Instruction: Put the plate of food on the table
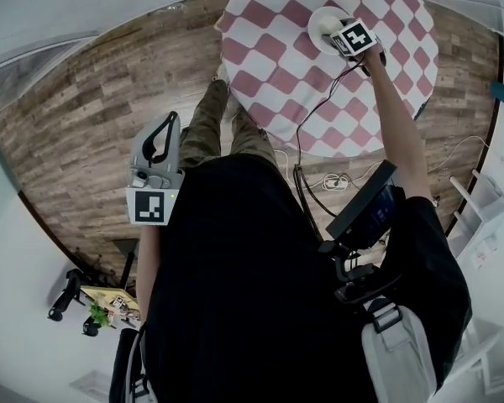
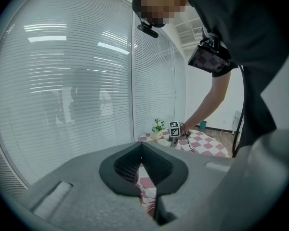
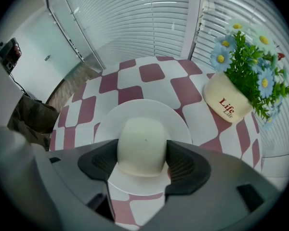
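Pinching the bun (image 3: 140, 146) in our right gripper (image 3: 142, 160), we hold it on the plate (image 3: 151, 110) near the table's (image 3: 154, 73) far edge, beside the pot (image 3: 229, 102). A harder squeeze could squash it, and a sideways tug could drag the plate. Our left gripper (image 2: 143, 172) hangs empty, jaws together.

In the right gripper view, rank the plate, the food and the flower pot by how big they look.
Largest: the plate. Then the food and the pot, about alike; the food sits nearer the camera, so I won't rank them.
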